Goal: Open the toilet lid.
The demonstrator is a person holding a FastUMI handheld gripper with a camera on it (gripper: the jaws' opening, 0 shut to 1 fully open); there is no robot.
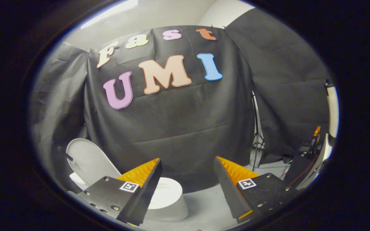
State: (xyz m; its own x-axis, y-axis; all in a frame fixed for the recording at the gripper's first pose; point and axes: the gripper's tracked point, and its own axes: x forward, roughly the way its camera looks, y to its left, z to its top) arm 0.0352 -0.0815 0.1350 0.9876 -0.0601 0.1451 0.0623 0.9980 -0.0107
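Nearest me, my gripper (185, 179) stands wide open, fingers (140, 179) clamping nothing. Beyond the left finger sits the white toilet (169, 195), its lid (88, 160) raised upright on the far left. Far right: tripod (256, 134) and cabled equipment (310, 150) against the cloth wall.

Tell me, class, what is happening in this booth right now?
A person is holding a two-finger gripper in front of a small white toilet standing on the floor. The toilet lid is already raised, tilted back behind the bowl, beyond the left finger. The jaws stand wide apart with nothing between them, and they touch neither lid nor bowl. So the opening looks done, with the gripper up and clear of the toilet. A tripod stand is by the cloth wall, beyond the right finger.
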